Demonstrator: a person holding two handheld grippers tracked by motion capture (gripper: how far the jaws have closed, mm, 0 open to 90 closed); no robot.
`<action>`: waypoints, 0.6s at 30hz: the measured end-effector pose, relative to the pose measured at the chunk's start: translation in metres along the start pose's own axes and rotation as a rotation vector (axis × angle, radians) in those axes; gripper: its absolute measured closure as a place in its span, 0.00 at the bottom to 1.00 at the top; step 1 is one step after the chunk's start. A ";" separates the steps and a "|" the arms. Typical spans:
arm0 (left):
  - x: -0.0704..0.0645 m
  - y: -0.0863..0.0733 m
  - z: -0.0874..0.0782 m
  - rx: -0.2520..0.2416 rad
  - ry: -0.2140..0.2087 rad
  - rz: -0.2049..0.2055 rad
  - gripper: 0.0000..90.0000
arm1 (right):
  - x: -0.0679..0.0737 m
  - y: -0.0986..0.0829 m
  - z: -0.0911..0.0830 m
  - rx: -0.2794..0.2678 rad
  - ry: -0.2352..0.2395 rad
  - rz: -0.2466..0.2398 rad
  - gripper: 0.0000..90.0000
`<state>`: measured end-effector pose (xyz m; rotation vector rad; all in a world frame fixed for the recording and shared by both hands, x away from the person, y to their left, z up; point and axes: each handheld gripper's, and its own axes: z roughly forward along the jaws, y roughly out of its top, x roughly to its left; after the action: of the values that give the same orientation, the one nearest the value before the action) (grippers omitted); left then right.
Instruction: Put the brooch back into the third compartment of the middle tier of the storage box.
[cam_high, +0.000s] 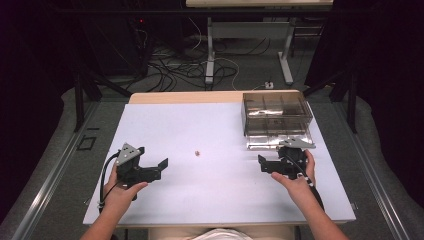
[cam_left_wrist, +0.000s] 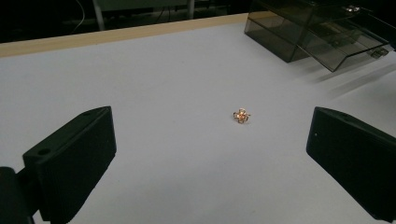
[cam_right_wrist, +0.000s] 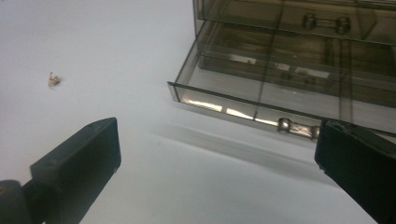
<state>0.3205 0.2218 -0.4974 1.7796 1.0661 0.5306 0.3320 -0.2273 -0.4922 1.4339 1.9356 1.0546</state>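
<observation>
A tiny gold flower-shaped earring (cam_left_wrist: 241, 115) lies alone mid-desk (cam_high: 210, 195), well left of the open smoked-acrylic drawer box (cam_high: 276, 117); both the left tool (cam_high: 152, 169) and right tool (cam_high: 267, 163) gape wide and empty, and the earring looks light, stiff and skittish, best pinched across its petals.

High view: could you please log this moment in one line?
left gripper open | right gripper open | trinket on table between | bottom drawer open

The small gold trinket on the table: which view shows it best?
The left gripper view: the gold trinket lies centred and near, its looped shape readable. The right gripper view shows it small, far left; the high view, a mere speck.
</observation>
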 end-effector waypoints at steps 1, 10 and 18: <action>0.000 0.000 0.000 0.002 0.001 -0.004 0.02 | 0.002 0.002 0.001 0.005 0.006 -0.001 0.01; 0.000 0.000 -0.001 0.004 0.000 0.001 0.02 | 0.020 0.022 0.012 0.032 0.066 -0.029 0.04; 0.000 0.000 -0.001 0.004 -0.001 -0.006 0.02 | 0.030 0.036 0.020 0.058 0.100 -0.034 0.09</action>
<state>0.3191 0.2221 -0.4970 1.7795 1.0728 0.5241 0.3582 -0.1876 -0.4723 1.3981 2.0688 1.0815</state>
